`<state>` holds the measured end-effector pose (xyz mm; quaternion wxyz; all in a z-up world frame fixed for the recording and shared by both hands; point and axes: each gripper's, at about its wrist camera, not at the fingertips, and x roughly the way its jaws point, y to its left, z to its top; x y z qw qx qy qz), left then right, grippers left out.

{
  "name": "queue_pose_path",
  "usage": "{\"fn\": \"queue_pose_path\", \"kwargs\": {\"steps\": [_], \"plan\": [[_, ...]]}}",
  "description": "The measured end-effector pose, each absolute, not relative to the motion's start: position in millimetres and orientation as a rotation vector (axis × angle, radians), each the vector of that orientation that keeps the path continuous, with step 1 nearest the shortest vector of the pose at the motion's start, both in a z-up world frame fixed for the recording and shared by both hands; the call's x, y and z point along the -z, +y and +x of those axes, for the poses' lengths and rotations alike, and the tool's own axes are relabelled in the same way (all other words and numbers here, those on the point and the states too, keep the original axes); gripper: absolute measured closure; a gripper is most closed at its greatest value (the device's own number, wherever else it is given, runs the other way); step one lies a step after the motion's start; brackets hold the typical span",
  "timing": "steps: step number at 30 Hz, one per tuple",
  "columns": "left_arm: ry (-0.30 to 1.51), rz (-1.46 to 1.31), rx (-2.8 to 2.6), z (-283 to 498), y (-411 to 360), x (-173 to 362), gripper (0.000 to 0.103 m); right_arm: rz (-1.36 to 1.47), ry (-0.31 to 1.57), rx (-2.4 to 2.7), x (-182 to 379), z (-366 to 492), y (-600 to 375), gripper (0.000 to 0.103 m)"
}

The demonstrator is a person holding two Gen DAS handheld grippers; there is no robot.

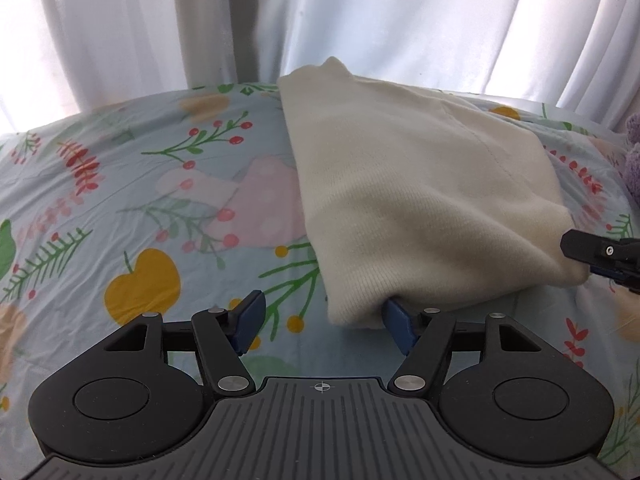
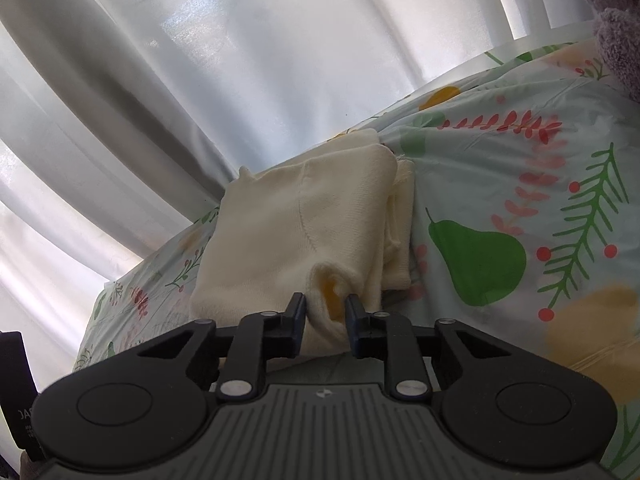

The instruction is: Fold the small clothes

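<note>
Lying folded on a fruit-print sheet (image 1: 132, 216), cream knit garment (image 1: 420, 200), left gripper (image 1: 324, 320) low and level, jaws spread wide, one finger under its near edge, right gripper (image 2: 325, 312) tilted, pinching a corner.

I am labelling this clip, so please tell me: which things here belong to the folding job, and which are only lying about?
Belong to the job:
cream knit garment
left gripper
right gripper

Only lying about:
fruit-print sheet
white curtain
purple fuzzy fabric
</note>
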<state>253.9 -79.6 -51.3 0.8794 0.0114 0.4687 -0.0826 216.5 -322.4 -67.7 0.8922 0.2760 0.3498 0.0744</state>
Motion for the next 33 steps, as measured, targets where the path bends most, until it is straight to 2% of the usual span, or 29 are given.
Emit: {"fn": "queue_pose_path", "kwargs": {"steps": [3,9,14,18,23,28,31,33], "plan": [[0.988,-0.05,0.163,256.5,-67.5,50.6,0.033,0.618,0.711,-0.188,66.4,216.9,-324.6,0.093],[0.983,-0.086,0.148,257.3,-55.0,50.7,0.032,0.731,0.702,-0.2,70.1,217.3,-336.3,0.095],[1.002,-0.089,0.149,254.3,-37.9,52.1,0.03,0.432,0.734,-0.144,61.2,217.8,-316.4,0.094],[0.945,-0.042,0.031,251.6,-16.9,34.4,0.033,0.307,0.69,-0.08,42.0,209.3,-313.3,0.075],[0.872,-0.064,0.073,269.8,-18.2,10.3,0.032,0.094,0.585,-0.143,22.0,213.3,-271.4,0.075],[0.853,-0.042,0.089,280.2,-32.8,7.5,0.032,-0.065,0.632,-0.284,47.7,235.3,-213.7,0.084],[0.873,-0.016,0.098,282.8,-37.3,13.5,0.032,-0.127,0.725,-0.282,78.6,245.3,-205.3,0.084],[0.887,-0.006,0.11,284.1,-38.5,17.2,0.032,-0.164,0.75,-0.293,74.6,238.4,-205.8,0.084]]}}
